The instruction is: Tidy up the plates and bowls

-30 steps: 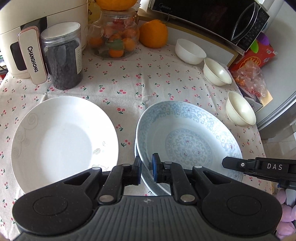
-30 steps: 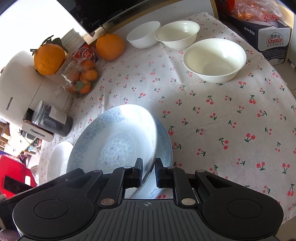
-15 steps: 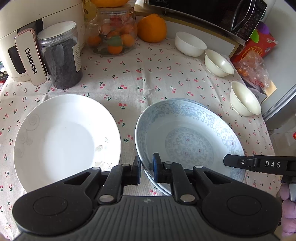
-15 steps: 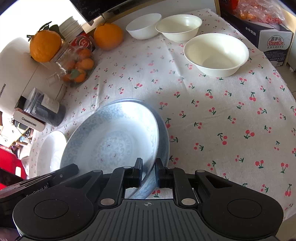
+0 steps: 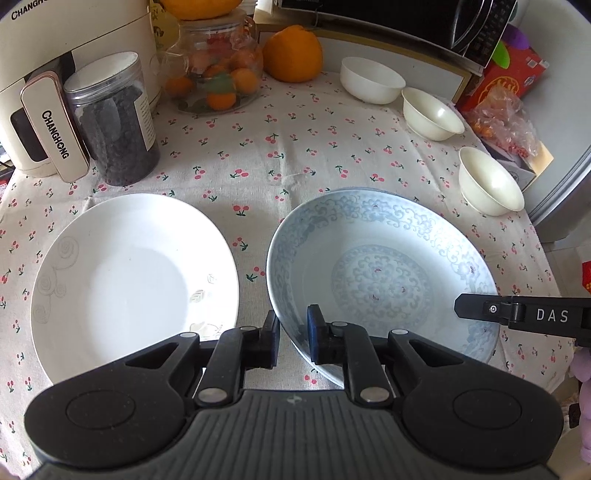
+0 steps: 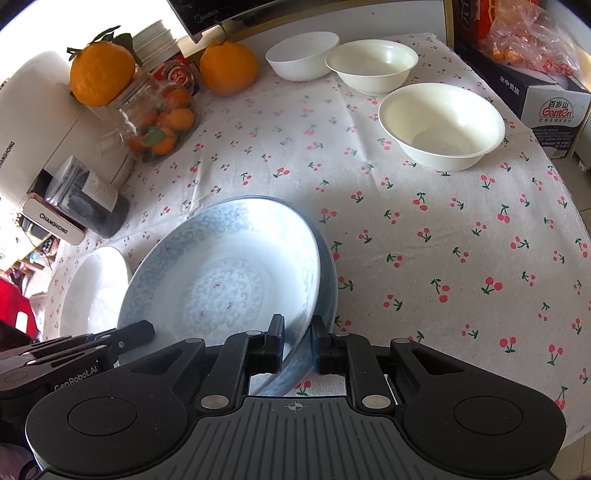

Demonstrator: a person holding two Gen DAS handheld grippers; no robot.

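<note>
A blue-patterned plate (image 5: 380,273) is held over the cherry-print tablecloth, with a second like it just beneath, its rim showing in the right wrist view (image 6: 328,273). My left gripper (image 5: 291,334) is shut on the plate's near left rim. My right gripper (image 6: 297,343) is shut on the same plate (image 6: 221,280) at its right rim. A plain white plate (image 5: 133,284) lies to the left. Three white bowls (image 6: 441,125) (image 6: 371,64) (image 6: 303,53) stand at the far right.
A dark jar (image 5: 110,118), a glass jar of small oranges (image 5: 214,74), a large orange (image 5: 291,51) and a white appliance (image 5: 48,74) line the back. A microwave (image 5: 424,18) and snack boxes (image 6: 528,74) stand at the right edge.
Both cameras have drawn back a little with the patterned plate still gripped; the plate sits lower and flatter over the one beneath.
</note>
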